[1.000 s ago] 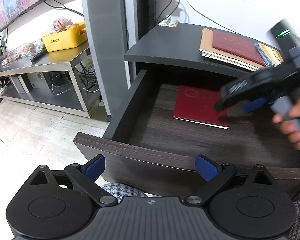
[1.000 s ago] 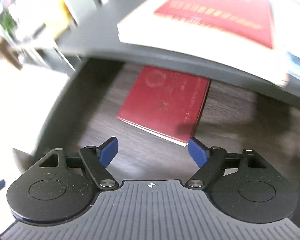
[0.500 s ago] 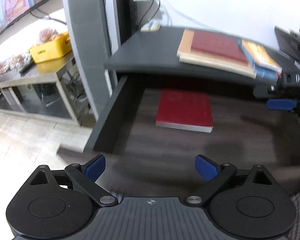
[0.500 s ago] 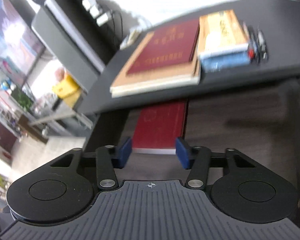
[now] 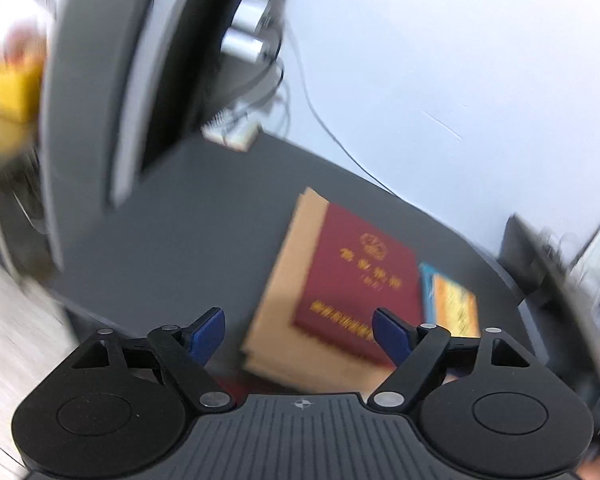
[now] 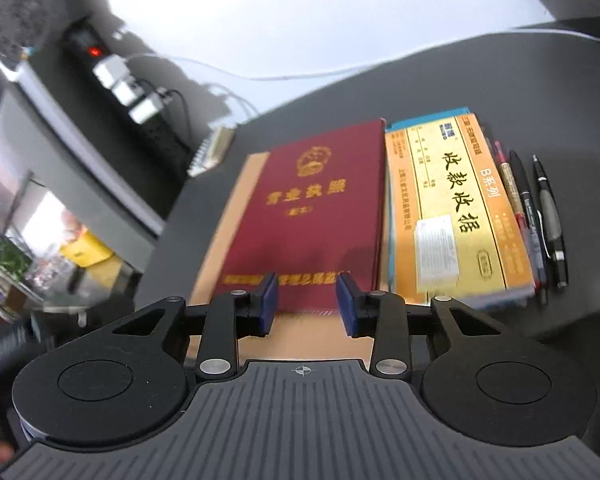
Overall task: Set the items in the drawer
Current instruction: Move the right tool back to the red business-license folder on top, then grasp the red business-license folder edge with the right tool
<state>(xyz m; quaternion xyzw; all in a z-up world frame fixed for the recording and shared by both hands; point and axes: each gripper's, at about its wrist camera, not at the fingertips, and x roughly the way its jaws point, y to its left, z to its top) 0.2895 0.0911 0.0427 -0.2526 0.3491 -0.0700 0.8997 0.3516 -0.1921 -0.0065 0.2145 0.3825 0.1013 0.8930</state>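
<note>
- power strip (image 6: 112, 76), red light on, plugs in it, far left by white wall (image 6: 300, 12)
- small notepad (image 6: 212, 150), far left on desktop
- yellow bin (image 6: 85, 249), blurred, far left

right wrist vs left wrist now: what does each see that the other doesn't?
Right wrist only: the pens beside the yellow receipt book, the power strip's red light, and the right gripper, partly open over the red book's near edge.

Left wrist only: the left gripper, wide open, and a blurred yellow object at far left.

Both: the red book on a tan folder, the receipt book and the dark desktop.
</note>
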